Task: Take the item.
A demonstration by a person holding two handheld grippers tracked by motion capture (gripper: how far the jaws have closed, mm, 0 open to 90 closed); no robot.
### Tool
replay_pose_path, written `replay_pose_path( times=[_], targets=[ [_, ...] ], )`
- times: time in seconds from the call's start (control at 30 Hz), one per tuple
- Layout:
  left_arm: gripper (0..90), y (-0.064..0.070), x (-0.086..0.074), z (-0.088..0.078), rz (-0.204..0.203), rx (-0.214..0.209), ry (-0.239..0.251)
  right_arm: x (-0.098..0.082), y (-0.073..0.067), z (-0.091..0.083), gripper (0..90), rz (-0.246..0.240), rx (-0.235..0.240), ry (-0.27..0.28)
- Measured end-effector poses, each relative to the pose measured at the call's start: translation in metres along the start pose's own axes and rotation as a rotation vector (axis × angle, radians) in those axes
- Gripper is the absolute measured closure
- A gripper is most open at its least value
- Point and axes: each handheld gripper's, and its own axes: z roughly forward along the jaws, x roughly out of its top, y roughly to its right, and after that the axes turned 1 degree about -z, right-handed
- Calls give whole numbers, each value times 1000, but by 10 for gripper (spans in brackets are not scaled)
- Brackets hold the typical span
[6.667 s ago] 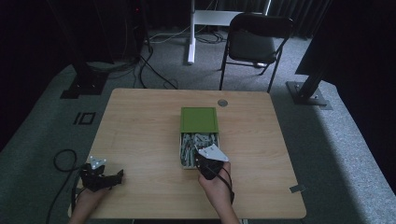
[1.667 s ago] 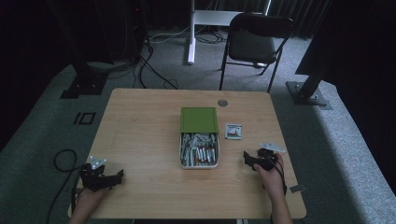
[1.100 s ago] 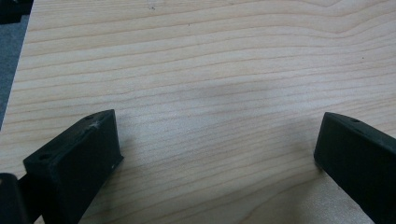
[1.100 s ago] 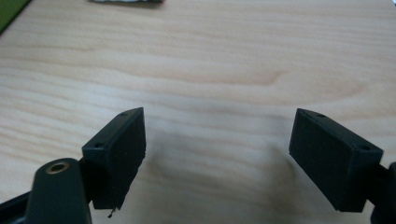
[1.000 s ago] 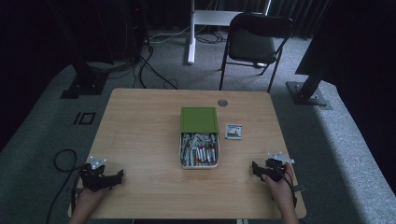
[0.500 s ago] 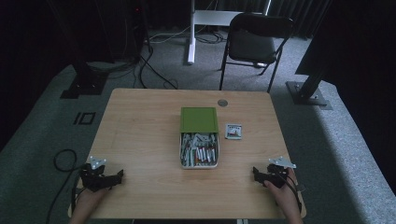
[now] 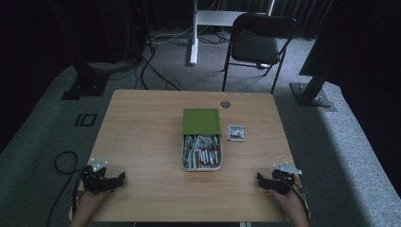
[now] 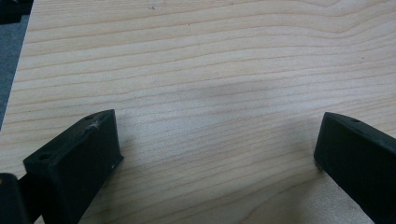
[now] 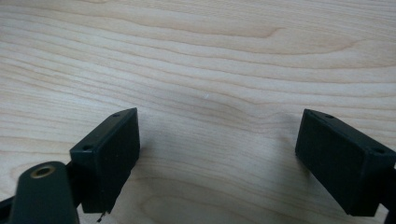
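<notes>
Both claws, left claw [image 7: 118, 178] and right claw [image 7: 261, 179], jaws apart, empty; no legible writing.

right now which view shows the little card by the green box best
The high view: the small card lies flat on the table, right of the green box lid, unobstructed. Both gripper views look at bare wood between open jaws.

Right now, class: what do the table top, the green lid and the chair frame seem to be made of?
Table top: pale wood or wood-look laminate, matte, with grain lines in both gripper views.
Green lid: smooth, flat olive surface, possibly painted metal or plastic; cannot tell.
Chair frame: thin dark tubes, likely metal.
</notes>
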Motion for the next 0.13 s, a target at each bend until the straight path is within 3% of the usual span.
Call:
replay_pose_path(
  times=[0.13],
  targets=[
    [11, 0, 0, 0, 0, 0, 0, 0, 0, 0, 135, 0, 0, 0]
  ],
)
